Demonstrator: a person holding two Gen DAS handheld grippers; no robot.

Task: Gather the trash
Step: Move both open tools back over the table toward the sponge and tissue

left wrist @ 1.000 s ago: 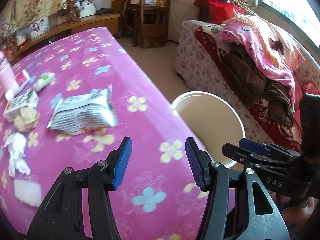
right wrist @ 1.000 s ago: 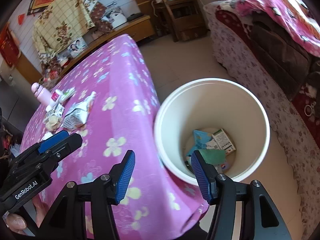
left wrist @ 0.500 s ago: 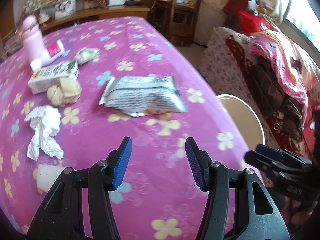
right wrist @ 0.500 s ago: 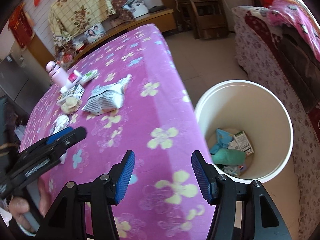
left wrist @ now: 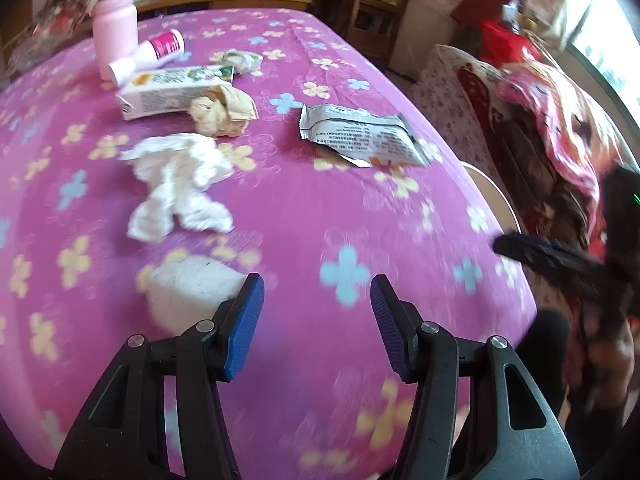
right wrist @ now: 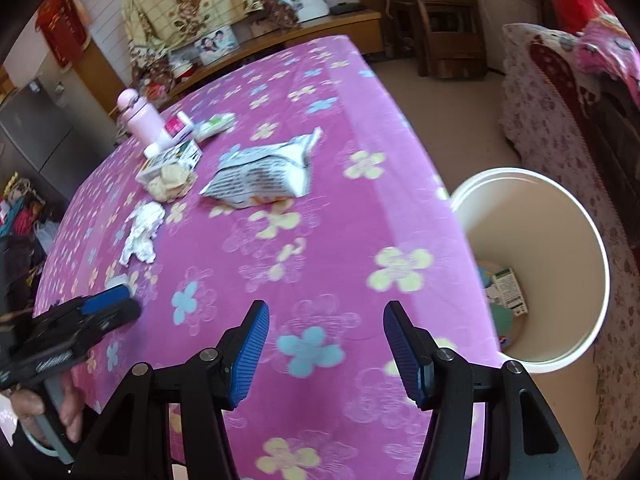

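Pink floral tablecloth point(left wrist: 360, 220) holds a crumpled white tissue point(left wrist: 180, 184).

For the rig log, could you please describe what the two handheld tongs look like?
Both the left tongs and right tongs have black plastic frames with cut-out arms, silver pivot screws and ribbed blue fingertip pads. White lettering on the left unit's side is too blurred to read.
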